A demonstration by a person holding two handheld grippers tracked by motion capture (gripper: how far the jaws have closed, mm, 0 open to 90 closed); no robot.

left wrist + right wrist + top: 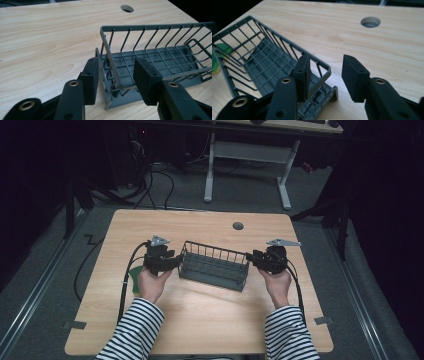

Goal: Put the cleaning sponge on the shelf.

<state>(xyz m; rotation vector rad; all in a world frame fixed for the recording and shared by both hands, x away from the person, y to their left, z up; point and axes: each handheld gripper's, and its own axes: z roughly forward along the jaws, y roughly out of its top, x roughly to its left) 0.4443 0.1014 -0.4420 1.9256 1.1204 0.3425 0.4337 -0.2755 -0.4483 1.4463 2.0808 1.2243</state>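
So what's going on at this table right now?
A person in striped sleeves holds a gripper in each hand, one at each end of a grey wire basket on the wooden table. The left gripper straddles the basket's end wall, and the right gripper straddles the opposite end's corner. Neither pair of pads is clearly clamped yet. A green object lies beside the left hand.

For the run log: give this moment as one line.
scene: grey wire basket on wooden table | left gripper: jaws straddle basket's end wall, not clamped | right gripper: jaws straddle opposite end wall, not clamped
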